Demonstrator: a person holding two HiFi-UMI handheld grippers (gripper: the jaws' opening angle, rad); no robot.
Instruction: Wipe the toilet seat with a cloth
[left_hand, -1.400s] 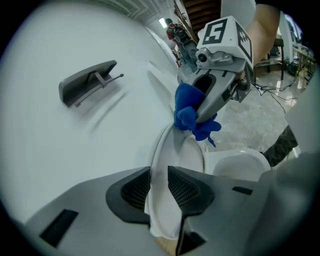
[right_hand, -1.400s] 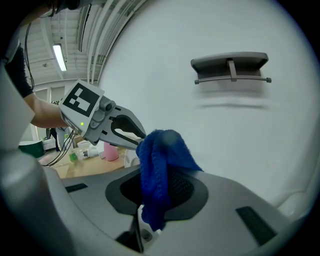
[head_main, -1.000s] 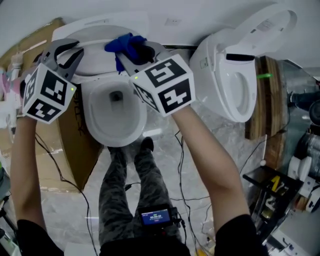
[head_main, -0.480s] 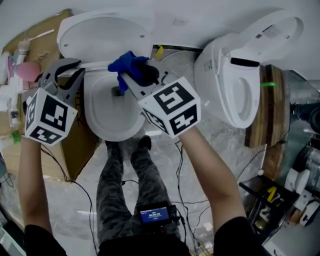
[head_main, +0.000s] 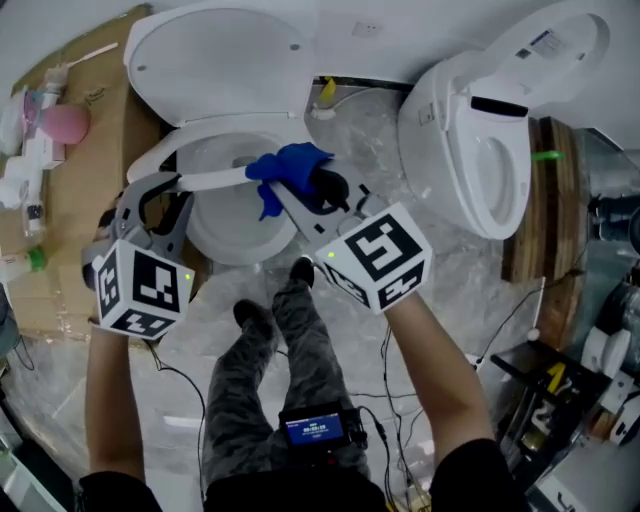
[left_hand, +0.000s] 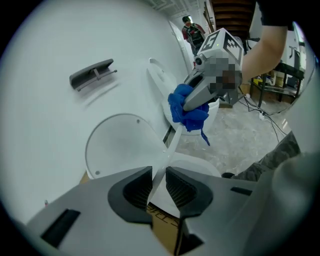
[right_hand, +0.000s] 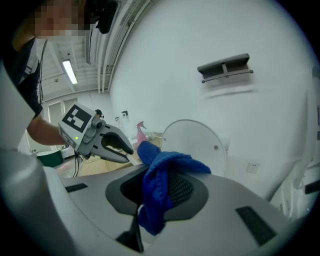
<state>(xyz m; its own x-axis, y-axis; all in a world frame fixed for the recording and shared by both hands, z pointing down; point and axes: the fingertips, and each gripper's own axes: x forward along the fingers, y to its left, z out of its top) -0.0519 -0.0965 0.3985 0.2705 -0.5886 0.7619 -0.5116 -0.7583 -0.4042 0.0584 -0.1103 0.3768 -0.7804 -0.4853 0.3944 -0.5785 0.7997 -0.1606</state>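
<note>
While my left claw (head_main: 167, 190), jaws just eased wider, holds the tilted toilet seat (head_main: 215, 179) by its rim left of centre, my right claw (head_main: 302, 188) clamps the blue cloth (head_main: 288, 165) at the seat's right end, so wiping should run leftward.

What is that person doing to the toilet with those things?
A person is cleaning a toilet. The left tool has the thin white plastic toilet seat between its jaws, which have just been opening slightly. The right tool grips a bright blue cloth, held at the seat's rim.
</note>
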